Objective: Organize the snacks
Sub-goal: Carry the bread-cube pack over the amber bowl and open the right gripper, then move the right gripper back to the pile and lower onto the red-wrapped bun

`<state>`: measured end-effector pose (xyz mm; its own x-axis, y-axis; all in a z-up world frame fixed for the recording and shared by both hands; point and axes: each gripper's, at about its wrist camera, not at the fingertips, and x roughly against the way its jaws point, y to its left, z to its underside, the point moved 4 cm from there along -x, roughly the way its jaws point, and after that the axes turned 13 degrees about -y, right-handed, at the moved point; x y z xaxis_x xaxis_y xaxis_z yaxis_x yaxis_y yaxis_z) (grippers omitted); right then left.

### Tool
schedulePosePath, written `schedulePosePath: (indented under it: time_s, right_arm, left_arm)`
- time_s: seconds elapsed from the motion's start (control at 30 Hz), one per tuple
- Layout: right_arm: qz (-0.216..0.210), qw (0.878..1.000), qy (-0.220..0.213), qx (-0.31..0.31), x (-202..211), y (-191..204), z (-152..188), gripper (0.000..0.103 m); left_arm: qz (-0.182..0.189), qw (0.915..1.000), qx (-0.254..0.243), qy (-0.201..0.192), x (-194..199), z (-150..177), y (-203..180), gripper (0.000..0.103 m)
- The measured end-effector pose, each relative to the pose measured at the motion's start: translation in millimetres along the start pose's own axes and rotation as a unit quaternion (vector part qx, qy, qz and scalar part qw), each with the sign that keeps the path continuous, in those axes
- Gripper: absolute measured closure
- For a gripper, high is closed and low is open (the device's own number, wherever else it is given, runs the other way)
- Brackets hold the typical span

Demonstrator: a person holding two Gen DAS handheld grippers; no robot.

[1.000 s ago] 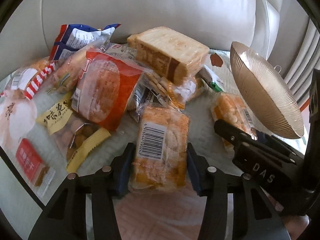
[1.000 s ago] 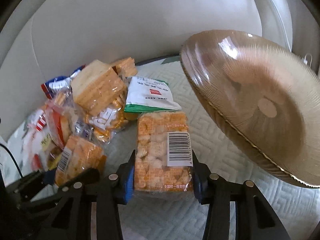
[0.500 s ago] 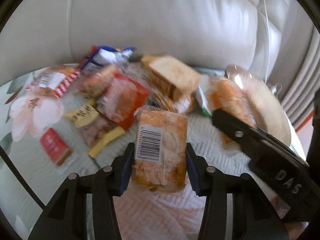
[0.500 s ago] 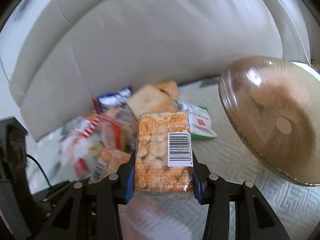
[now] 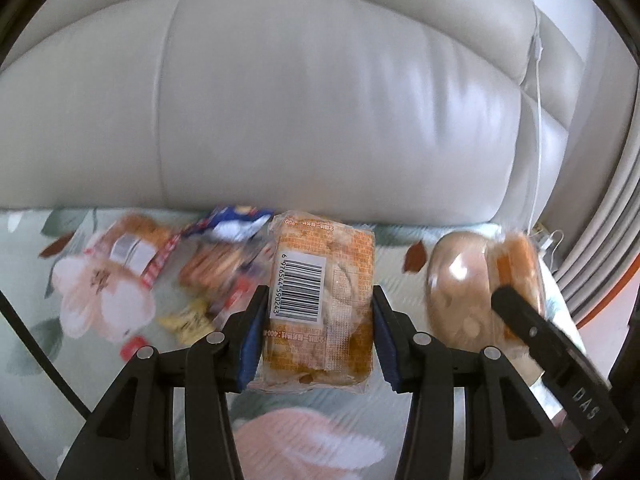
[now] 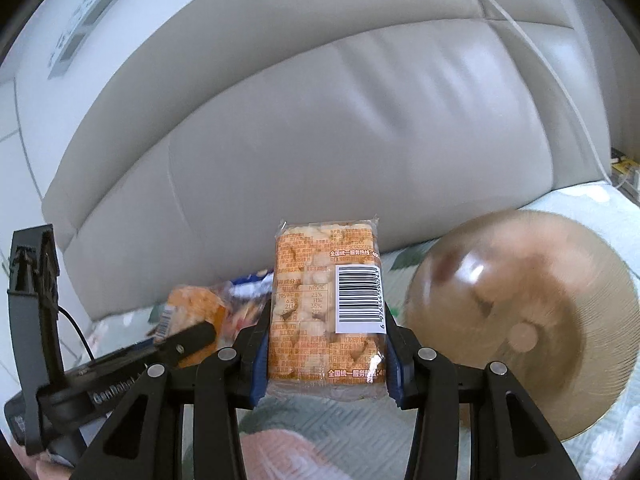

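Jaws on both my grippers were clamped on snack packs, one each. My left gripper (image 5: 318,336) pinched an orange barcode pack (image 5: 320,304) by its long sides, blue pads pressing the wrapper in, pack standing upright and clear of the quilted cover (image 5: 304,436). My right gripper (image 6: 326,354) held a matching cracker pack (image 6: 326,312) the same way, barcode facing the camera. Side grips made sense, I judged: flat packs, soft film, and the pads could only get purchase across the narrow width.

Landmark is the gold bowl (image 6: 516,328). Right pack hung just left of the bowl and above its rim level in that view; left pack was further left of the bowl (image 5: 456,292), with the right gripper's finger (image 5: 532,332) crossing in front of the bowl. Bowl looked empty, tilted toward the cameras. Likely it was the drop target, so both packs were carried high to clear its edge.

Left of the bowl, on the cover, lay the blurred snack pile (image 5: 208,268). Behind the bowl rose the pale sofa back (image 5: 320,100). A white cable (image 6: 540,64) ran down behind the bowl's right side.
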<state>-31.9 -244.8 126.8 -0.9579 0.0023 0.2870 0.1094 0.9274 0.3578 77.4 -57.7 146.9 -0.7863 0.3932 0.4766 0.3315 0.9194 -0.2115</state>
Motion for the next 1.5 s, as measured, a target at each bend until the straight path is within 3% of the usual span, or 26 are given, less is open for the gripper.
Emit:
schedulePosePath:
  time_s: [0.3,0.57,0.63,0.67,0.7,0.77,0.83,0.9,0.93,1.27,1.5]
  right_arm:
    - [0.085,0.995,-0.017,-0.050,13,-65,-33,0.059]
    - [0.153,0.977,0.005,-0.151,14,-123,-28,0.059]
    - [0.160,0.971,0.012,-0.178,10,-133,-23,0.059]
    - [0.169,0.967,0.014,-0.189,9,-139,-21,0.059]
    - [0.183,0.964,0.013,-0.194,9,-143,-18,0.057]
    - [0.228,0.951,0.006,-0.207,12,-155,-13,0.051]
    - [0.238,0.943,-0.003,-0.231,14,-163,-10,0.031]
    - [0.231,0.937,-0.019,-0.260,16,-166,-9,0.016]
    - [0.231,0.936,-0.023,-0.263,17,-165,-9,0.015]
    - [0.196,0.961,-0.032,-0.191,8,-130,-19,0.015]
    - [0.155,0.980,-0.067,-0.107,10,-84,-34,0.011]
  left_arm:
    - [0.054,0.9983,0.003,0.023,-55,-16,-69,0.058]
    - [0.099,0.9904,-0.069,0.068,-99,9,-144,0.058]
    - [0.106,0.9859,-0.094,0.090,-110,20,-158,0.053]
    - [0.101,0.9851,-0.098,0.099,-115,23,-161,0.043]
    - [0.089,0.9854,-0.095,0.110,-120,25,-160,0.030]
    - [0.086,0.9861,-0.070,0.124,-128,26,-156,0.017]
    - [0.090,0.9864,-0.035,0.133,-131,26,-148,0.014]
    - [0.077,0.9871,-0.030,0.137,-131,29,-140,0.014]
    - [0.073,0.9872,-0.033,0.138,-130,29,-136,0.014]
    - [0.060,0.9928,-0.027,0.100,-99,11,-111,0.014]
    - [-0.003,0.9986,-0.006,0.053,-63,-16,-50,0.014]
